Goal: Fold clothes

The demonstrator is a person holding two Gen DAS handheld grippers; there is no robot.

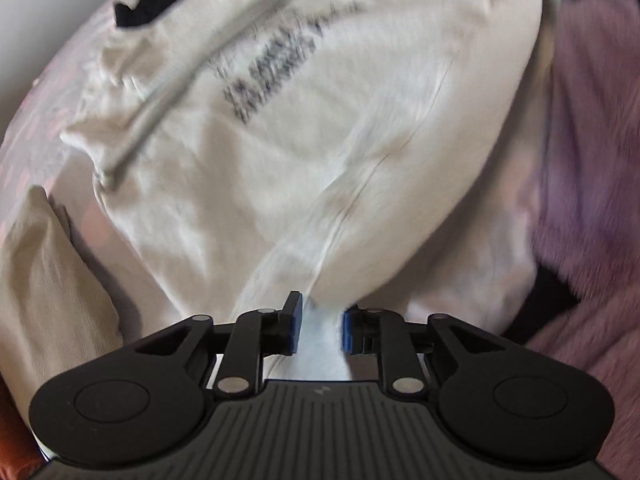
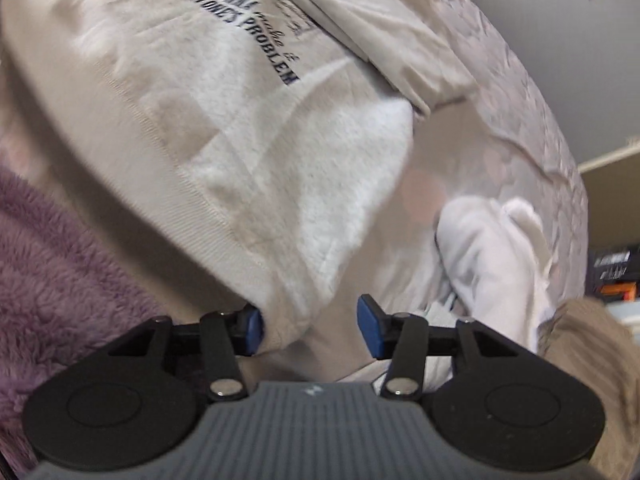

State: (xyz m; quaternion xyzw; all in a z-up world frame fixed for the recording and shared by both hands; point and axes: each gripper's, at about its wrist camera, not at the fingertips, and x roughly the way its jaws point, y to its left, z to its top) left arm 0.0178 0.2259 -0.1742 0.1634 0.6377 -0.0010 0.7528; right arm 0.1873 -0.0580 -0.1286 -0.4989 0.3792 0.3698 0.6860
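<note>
Left gripper [image 1: 322,326] pinched onto fleecy underside of cream printed sweatshirt [image 1: 320,128], spread on floral bedsheet [image 2: 516,120], probably to lift hem for folding; right gripper [image 2: 310,326] parted wide around ribbed hem edge, seemingly not clamped.

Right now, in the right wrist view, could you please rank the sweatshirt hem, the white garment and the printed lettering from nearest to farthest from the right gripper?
From the right gripper:
1. Sweatshirt hem: between the fingers, against the left pad.
2. White garment: bunched ahead, on the right.
3. Printed lettering: farthest, upper left on the sweatshirt's chest.
</note>
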